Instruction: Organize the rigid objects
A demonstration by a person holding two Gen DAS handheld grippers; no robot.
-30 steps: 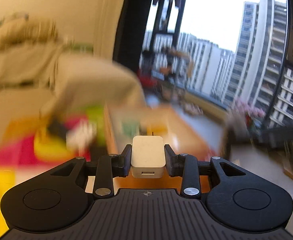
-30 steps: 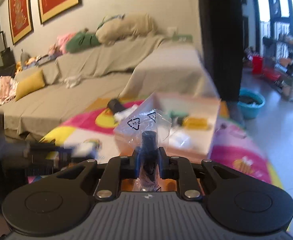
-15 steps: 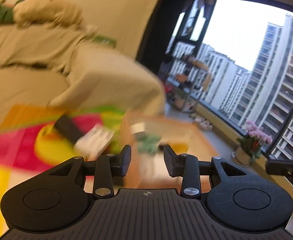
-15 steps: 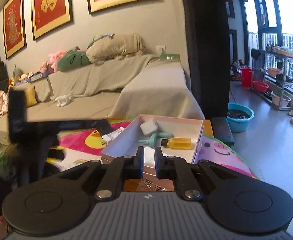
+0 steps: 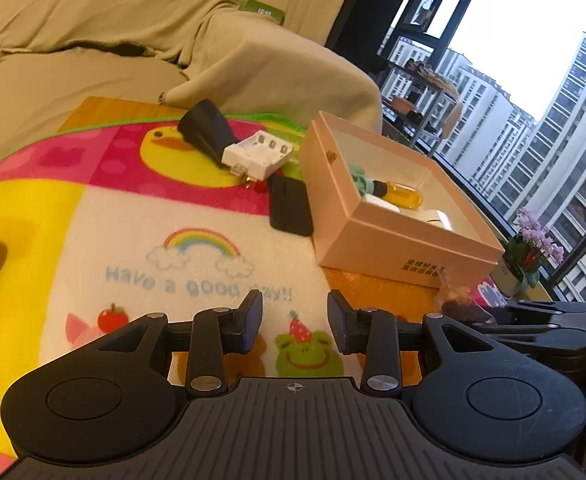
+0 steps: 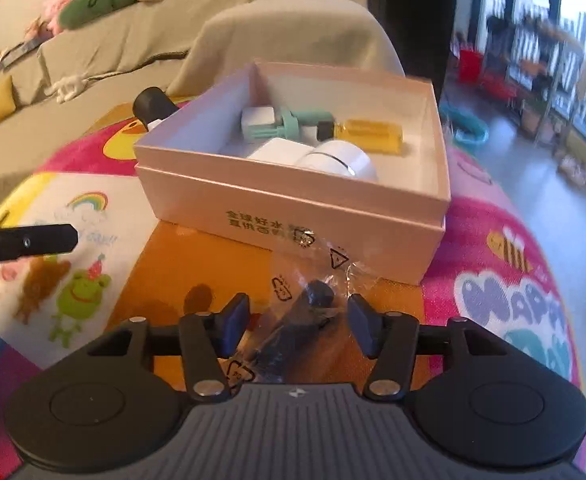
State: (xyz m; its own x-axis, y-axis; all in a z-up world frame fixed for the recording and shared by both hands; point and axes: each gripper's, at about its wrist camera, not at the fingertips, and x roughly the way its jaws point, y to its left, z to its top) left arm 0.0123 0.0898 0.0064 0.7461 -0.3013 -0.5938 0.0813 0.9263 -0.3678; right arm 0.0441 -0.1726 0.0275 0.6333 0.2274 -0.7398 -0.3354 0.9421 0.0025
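A pink cardboard box stands on the colourful mat and holds a yellow bottle, a teal piece, a white charger and a white round case. My right gripper is open around a dark object in a clear plastic bag that lies on the orange surface in front of the box. My left gripper is open and empty, low over the mat. A white battery holder, a black cone-shaped object and a flat black case lie left of the box.
A sofa under a beige cover runs along the far side. A colourful children's mat covers the table. Big windows and a flower pot are on the right. The other gripper's finger shows at the left of the right wrist view.
My left gripper let go of the white charger, which now lies in the box. My right gripper opened, and both grippers dropped lower toward the mat; the bagged object lies between the right fingers.
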